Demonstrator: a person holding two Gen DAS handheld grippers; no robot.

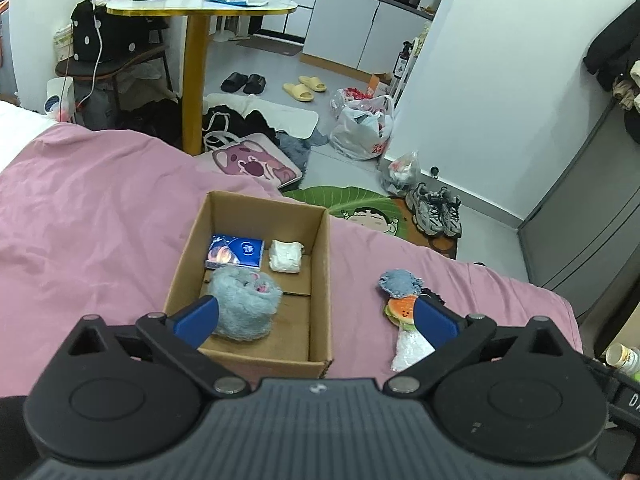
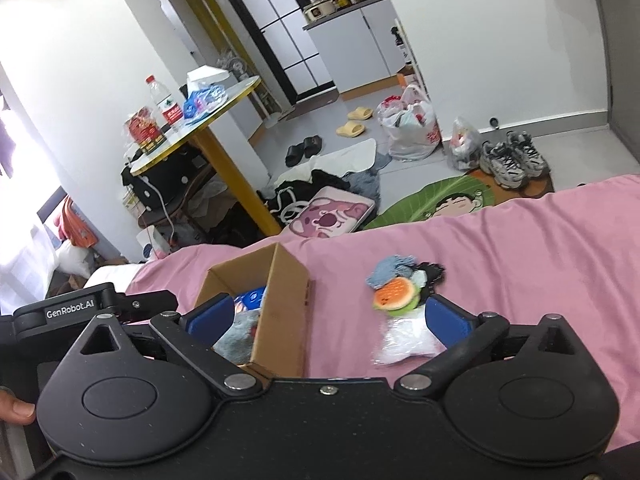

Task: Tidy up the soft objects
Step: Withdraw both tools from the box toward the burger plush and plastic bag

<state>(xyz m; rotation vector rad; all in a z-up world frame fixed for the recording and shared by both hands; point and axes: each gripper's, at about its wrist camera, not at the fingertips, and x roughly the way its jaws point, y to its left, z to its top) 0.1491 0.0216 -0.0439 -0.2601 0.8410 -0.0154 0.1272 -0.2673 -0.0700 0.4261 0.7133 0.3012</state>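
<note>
cardboard box sits left on the pink bedding, already holding a grey fluffy roll, a blue tissue pack and a white wad. right of it, apart, lies a small heap: burger plush and clear packet, long axis running away. right gripper looks nearer, tilted down; left gripper straddles the box wall. both jaws gape wide, empty.

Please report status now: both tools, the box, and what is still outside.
Left tool open, right tool open, both empty. Grey fluffy item in cardboard box. Burger plush pile still on pink bedcover. Nothing blocking.
</note>
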